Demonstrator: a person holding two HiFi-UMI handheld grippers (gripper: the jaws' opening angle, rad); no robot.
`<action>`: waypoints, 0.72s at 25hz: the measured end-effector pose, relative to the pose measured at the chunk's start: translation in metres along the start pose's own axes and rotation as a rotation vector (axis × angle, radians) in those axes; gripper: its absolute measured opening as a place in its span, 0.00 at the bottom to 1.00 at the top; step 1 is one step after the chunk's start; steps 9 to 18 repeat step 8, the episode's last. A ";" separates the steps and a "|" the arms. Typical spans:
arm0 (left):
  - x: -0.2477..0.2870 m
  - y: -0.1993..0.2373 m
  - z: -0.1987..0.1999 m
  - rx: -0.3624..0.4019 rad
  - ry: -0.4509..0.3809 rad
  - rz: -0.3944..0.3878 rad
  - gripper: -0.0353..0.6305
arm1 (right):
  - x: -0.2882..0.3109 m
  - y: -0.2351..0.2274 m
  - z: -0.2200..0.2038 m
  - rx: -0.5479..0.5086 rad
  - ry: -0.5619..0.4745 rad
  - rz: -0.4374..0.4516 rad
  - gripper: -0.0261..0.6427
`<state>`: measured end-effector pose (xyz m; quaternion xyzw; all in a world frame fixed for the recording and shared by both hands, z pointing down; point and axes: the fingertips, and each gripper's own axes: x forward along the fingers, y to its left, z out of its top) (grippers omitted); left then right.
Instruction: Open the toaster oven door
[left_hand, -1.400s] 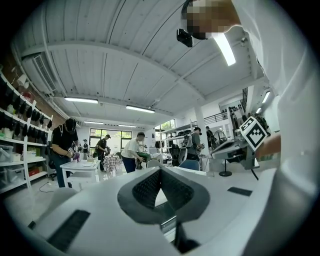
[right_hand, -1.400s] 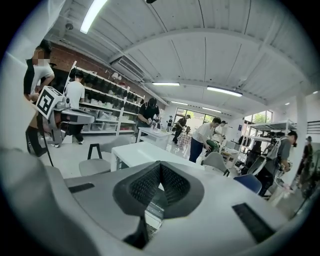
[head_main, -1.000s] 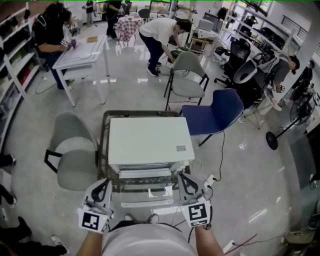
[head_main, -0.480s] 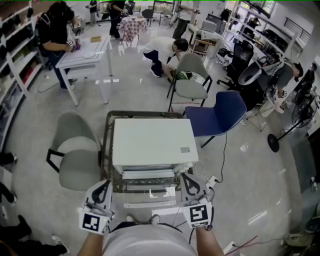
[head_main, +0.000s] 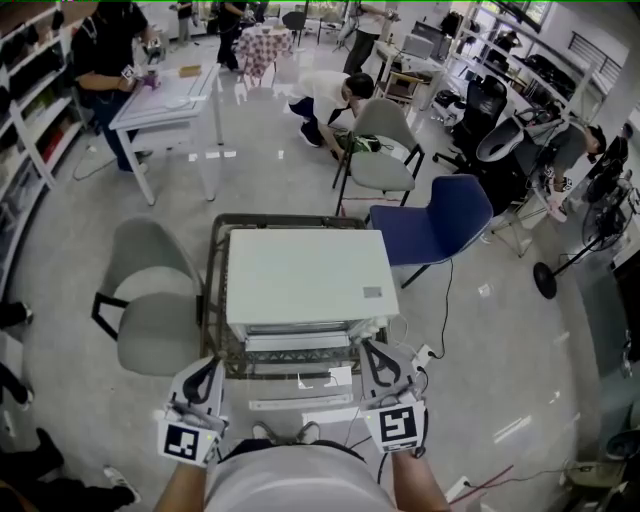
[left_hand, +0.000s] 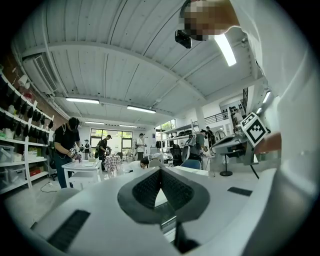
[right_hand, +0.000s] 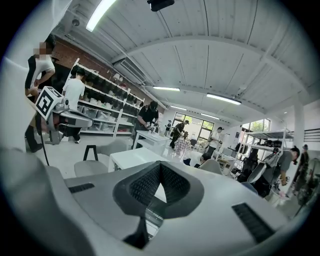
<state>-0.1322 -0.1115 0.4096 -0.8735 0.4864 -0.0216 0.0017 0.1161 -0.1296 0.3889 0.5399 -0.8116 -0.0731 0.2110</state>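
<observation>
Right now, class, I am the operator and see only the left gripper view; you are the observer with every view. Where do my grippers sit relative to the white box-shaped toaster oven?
Observer: In the head view, the left gripper and right gripper sit near the front corners of the white box-shaped toaster oven, one on each side.
Operator: Is the right gripper holding anything?
Observer: No. The right gripper view shows it shut and empty.
Operator: What does the oven stand on?
Observer: A dark metal-framed stand.
</observation>
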 end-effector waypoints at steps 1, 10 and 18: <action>-0.001 0.000 -0.001 -0.003 0.001 -0.002 0.08 | -0.001 0.001 0.000 0.001 0.001 -0.001 0.07; -0.003 0.001 -0.005 -0.009 0.000 -0.022 0.08 | -0.004 0.007 0.000 -0.004 0.012 -0.006 0.07; -0.003 0.001 -0.005 -0.009 0.000 -0.022 0.08 | -0.004 0.007 0.000 -0.004 0.012 -0.006 0.07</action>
